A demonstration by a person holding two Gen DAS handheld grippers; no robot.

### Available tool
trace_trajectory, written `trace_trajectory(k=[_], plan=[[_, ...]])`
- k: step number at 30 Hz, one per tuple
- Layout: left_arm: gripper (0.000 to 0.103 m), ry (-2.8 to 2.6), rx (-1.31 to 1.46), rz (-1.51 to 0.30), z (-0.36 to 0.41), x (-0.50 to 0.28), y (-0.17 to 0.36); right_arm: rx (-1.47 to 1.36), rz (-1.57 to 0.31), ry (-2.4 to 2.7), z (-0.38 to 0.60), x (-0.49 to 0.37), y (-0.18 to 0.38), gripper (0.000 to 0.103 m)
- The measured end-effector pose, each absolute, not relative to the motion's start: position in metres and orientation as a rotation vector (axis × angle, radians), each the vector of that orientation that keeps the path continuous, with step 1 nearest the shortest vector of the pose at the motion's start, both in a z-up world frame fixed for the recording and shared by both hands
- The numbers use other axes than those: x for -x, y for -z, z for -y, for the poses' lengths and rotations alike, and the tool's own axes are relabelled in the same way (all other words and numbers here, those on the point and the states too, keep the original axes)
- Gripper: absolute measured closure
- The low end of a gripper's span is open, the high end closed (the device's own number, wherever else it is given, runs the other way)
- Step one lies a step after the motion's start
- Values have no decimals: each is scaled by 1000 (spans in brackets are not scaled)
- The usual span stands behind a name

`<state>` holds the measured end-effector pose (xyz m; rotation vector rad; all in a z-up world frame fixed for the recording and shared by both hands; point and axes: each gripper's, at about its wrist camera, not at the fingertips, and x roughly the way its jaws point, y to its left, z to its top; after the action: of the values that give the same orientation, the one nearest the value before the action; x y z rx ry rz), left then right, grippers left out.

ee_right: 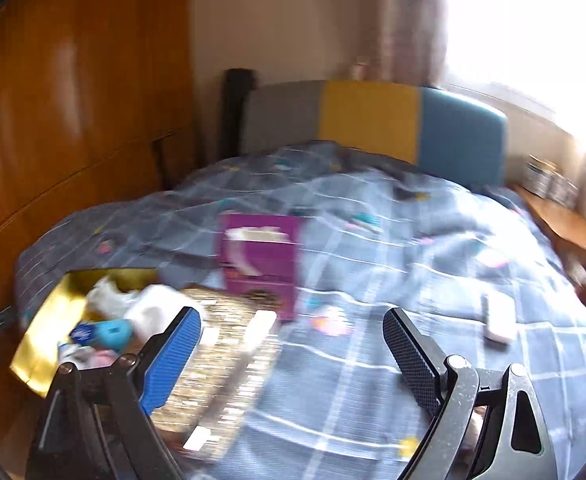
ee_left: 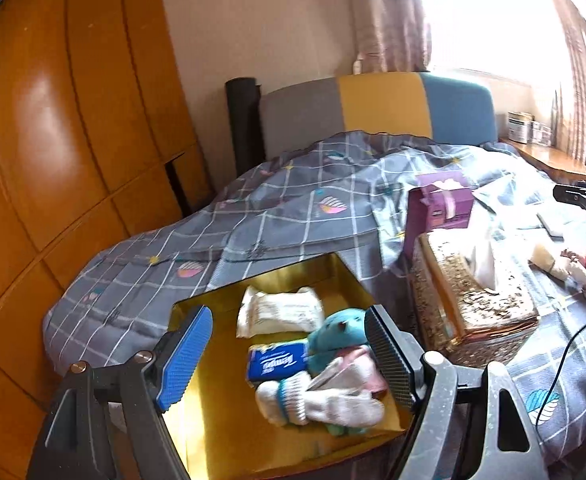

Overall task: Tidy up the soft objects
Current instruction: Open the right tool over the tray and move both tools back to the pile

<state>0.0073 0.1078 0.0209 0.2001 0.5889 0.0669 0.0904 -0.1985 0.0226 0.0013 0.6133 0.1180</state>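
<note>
- While both grippers, left gripper (ee_left: pixel 289 352) and right gripper (ee_right: pixel 293 356), gape empty, knitted socks (ee_left: pixel 325 400) and a teal plush (ee_left: pixel 333 332) fill the glossy gold box (ee_left: pixel 293 276).
- Box rests on a checked quilt (ee_left: pixel 285 208) beside a lacquered wooden wardrobe (ee_left: pixel 53 140).

Glossy gold against soft cloth

My shiny foil-lined box (ee_left: pixel 197 412) beside the matt cotton quilt (ee_left: pixel 293 208), lacquered wood wardrobe (ee_left: pixel 53 140) behind

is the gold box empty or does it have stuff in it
Not empty: the gold box holds a teal plush, white socks and tissue packs.

Both wrist views face headboard (ee_left: pixel 377 108); share gold box (ee_right: pixel 41 344); right blurred, perhaps farther.
</note>
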Motion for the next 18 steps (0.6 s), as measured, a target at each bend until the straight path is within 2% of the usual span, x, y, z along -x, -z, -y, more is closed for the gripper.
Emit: trace_trajectory(k=[13,18], plan=[[23,95,-308,-553,-35,-26,-37,-177,-666,317,371,-96,27,9],[23,205,-321,-549,6,-37,-46,-364,-701,468,425,-84,51,9]])
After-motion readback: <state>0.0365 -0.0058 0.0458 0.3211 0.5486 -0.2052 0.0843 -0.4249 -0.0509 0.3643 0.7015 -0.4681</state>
